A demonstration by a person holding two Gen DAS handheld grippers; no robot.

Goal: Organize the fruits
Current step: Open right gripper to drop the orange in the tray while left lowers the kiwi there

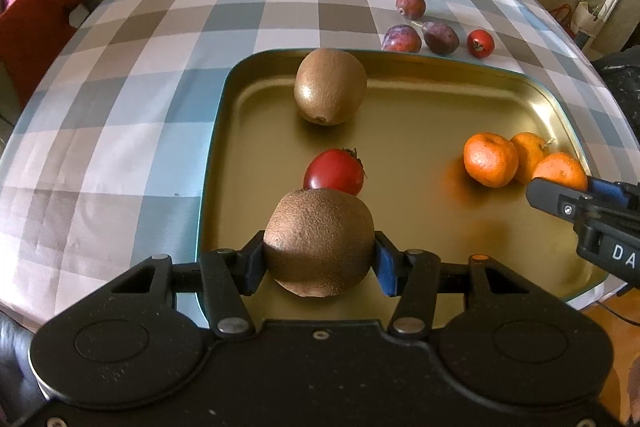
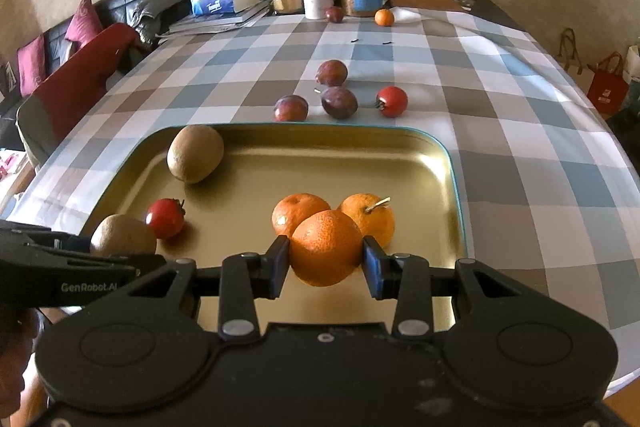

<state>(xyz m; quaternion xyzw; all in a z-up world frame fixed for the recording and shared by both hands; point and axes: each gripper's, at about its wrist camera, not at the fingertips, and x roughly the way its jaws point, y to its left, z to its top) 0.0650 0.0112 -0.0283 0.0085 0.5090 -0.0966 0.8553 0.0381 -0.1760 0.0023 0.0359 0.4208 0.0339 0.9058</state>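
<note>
The left gripper (image 1: 320, 259) clamps a kiwi (image 1: 319, 241) between its pads, over the near end of the gold tray (image 1: 224, 131). A small red fruit (image 1: 334, 171) lies just ahead of it, a second kiwi (image 1: 330, 87) farther ahead. The right gripper (image 2: 326, 261) has a mandarin (image 2: 326, 247) between its jaws; the left pad touches it, and a sliver of gap shows at the right pad. Two more mandarins (image 2: 300, 213) sit touching just beyond it.

Risks, as I judge them: a release at this tilt could send the kiwi rolling into the red fruit. The mandarin, loosely held, may nudge its neighbours apart. Plums (image 2: 339, 101) beyond the tray wait unsorted.
</note>
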